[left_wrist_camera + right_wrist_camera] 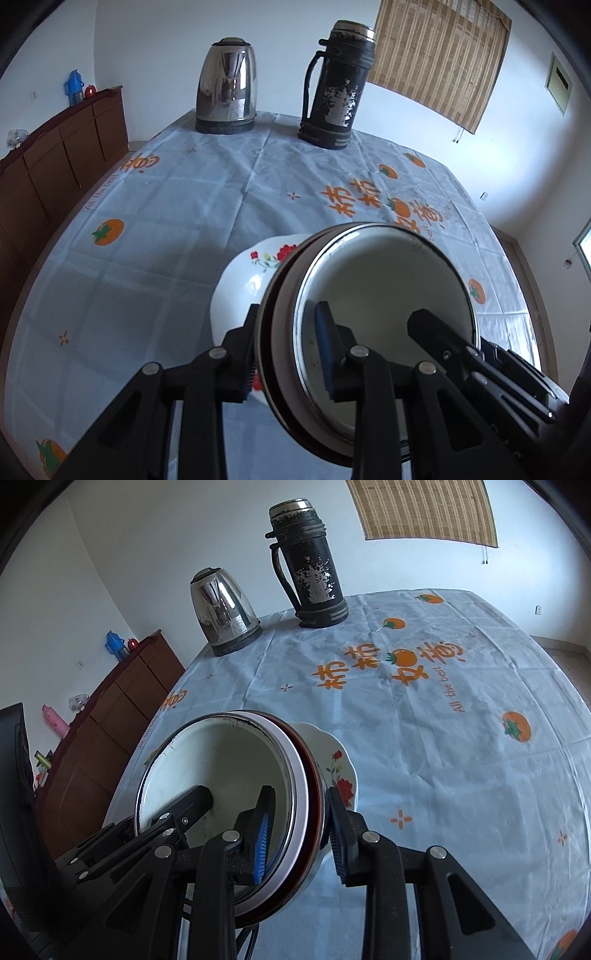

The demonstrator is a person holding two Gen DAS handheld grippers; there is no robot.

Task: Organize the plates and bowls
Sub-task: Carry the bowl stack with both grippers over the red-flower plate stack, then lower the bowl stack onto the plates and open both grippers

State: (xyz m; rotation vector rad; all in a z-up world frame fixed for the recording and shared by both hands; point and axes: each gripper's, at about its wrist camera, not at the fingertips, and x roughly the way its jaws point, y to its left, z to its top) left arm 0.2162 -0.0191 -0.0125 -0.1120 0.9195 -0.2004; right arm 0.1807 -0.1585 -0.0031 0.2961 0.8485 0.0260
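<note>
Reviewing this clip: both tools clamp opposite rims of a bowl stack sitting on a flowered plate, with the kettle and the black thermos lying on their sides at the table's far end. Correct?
One thing is off: the kettle and black thermos stand upright, not on their sides, as the right wrist view shows. The rest holds: left tool and right tool clamp opposite rims of the bowl stack over the flowered plate.

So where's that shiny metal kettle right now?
The kettle stands at the table's far edge, upper left in both wrist views, just left of the black flask, well beyond the held bowls.
</note>
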